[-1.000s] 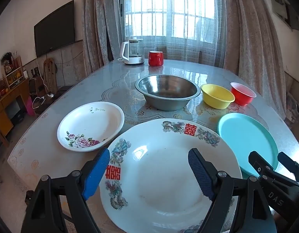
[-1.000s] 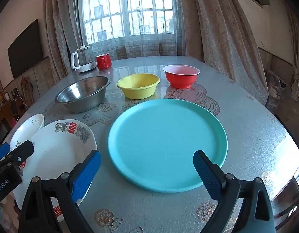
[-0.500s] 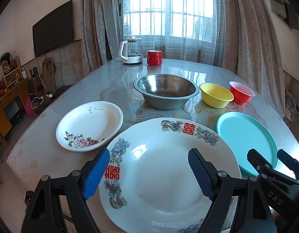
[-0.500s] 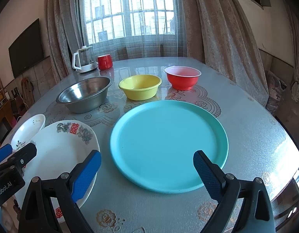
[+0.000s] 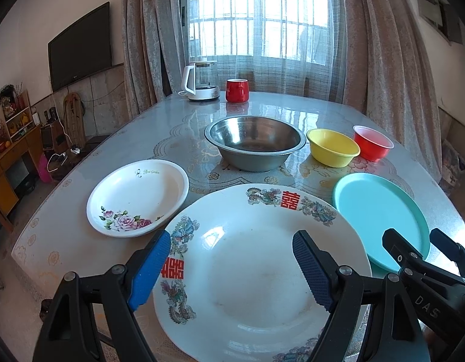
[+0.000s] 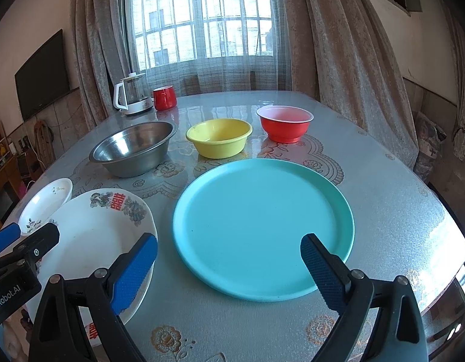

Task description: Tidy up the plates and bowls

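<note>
Three plates: large white dragon-pattern plate (image 5: 250, 271), small white rose-pattern plate (image 5: 139, 196), flat teal plastic plate (image 6: 262, 226).
Bowls: steel bowl (image 5: 255, 141), yellow bowl (image 6: 219, 137), red bowl (image 6: 284, 123); three, behind plates.
Left gripper (image 5: 232, 262): jaws apart, above dragon-pattern plate.
Right gripper (image 6: 229, 268): jaws apart, above teal plate.
Change: both views had shifted slightly; dishes unmoved.

Both cams sit low at the near edge of the table (image 5: 160, 138), facing the window. The left one is close over the big white plate (image 5: 250, 259), the right one over the teal plate (image 6: 262, 226). Both views catch those plates plus the bowls behind.
</note>
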`<state>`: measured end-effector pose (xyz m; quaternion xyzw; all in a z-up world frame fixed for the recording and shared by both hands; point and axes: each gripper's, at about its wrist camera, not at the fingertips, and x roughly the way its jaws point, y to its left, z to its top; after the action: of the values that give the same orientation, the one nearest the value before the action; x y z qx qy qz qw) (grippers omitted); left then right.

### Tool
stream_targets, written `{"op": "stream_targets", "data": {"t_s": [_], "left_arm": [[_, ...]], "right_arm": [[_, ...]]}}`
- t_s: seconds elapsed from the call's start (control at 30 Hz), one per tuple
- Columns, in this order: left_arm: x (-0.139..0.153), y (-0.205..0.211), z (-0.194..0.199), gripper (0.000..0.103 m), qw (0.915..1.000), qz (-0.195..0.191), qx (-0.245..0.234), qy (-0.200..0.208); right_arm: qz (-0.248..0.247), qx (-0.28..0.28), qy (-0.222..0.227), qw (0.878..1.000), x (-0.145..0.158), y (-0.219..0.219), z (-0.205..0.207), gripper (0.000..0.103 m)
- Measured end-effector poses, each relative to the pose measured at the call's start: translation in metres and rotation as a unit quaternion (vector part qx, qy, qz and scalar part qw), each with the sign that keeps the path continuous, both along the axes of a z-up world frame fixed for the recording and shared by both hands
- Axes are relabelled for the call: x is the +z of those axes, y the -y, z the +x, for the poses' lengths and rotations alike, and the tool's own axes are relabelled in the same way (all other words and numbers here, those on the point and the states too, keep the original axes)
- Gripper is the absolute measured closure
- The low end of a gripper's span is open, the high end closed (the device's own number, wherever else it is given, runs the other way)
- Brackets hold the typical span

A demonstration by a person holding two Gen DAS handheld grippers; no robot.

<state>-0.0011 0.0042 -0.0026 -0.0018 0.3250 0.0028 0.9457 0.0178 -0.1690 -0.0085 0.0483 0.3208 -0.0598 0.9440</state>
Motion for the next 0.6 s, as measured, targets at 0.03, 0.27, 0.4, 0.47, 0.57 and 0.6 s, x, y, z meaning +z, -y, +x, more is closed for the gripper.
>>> {"op": "stream_targets", "data": {"t_s": [0.03, 0.27, 0.4, 0.47, 0.57, 0.6], "left_arm": [[0.0005, 0.0004, 0.0, 0.019, 1.0, 0.001, 0.0, 0.0], [0.0011, 0.0007, 0.0003, 0.019, 1.0, 0.001, -0.001, 0.0], [0.0014, 0.0012, 0.0002, 0.019, 1.0, 0.002, -0.001, 0.001], [0.0019, 0.0018, -0.0001, 0.019, 1.0, 0.002, -0.002, 0.001], [0.0025, 0.0024, -0.0005, 0.019, 1.0, 0.003, -0.002, 0.002], [0.0028, 0.0027, -0.0006, 0.019, 1.0, 0.004, -0.002, 0.002]], "right_arm": [[0.0, 0.0, 0.001, 1.0, 0.0007, 0.0001, -0.0003, 0.005], [0.002, 0.0, 0.003, 1.0, 0.0013, 0.0011, 0.0, 0.005], [0.003, -0.001, 0.005, 1.0, 0.0023, 0.002, -0.0006, 0.005], [0.003, -0.002, 0.006, 1.0, 0.0026, 0.0026, -0.0006, 0.005], [0.004, -0.002, 0.007, 1.0, 0.0021, 0.0034, -0.0008, 0.005], [0.004, -0.003, 0.007, 1.0, 0.0018, 0.0034, -0.0009, 0.005]]}}
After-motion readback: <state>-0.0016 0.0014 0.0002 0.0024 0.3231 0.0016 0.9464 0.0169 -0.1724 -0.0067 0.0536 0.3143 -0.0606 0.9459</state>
